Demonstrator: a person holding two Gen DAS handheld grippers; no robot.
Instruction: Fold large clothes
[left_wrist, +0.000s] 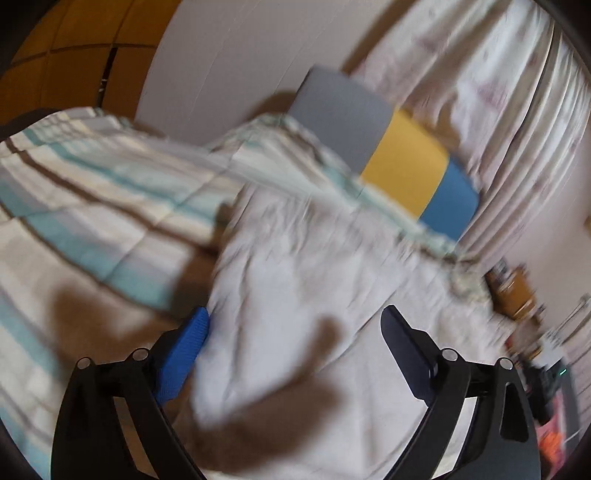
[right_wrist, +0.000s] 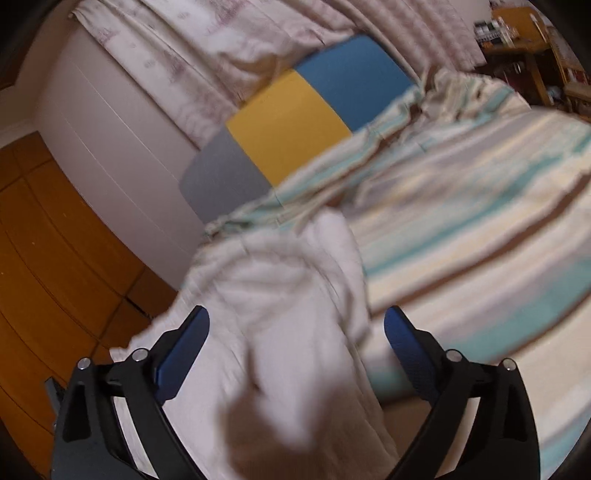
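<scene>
At the bottom of both frames my left claw (left_wrist: 295, 325) and right claw (right_wrist: 295, 325) stand wide open with nothing pinched, the white garment (left_wrist: 314, 280) lying loose between and beneath their jaws. It runs up the middle of each frame over the striped bedspread (left_wrist: 92, 206), so I judge a fold has just been laid; to do it well I should lift clear without snagging, then check that the edges match. Farther up sit the grey, yellow and blue cushion (right_wrist: 291, 122) and pale curtains (right_wrist: 207, 51).
</scene>
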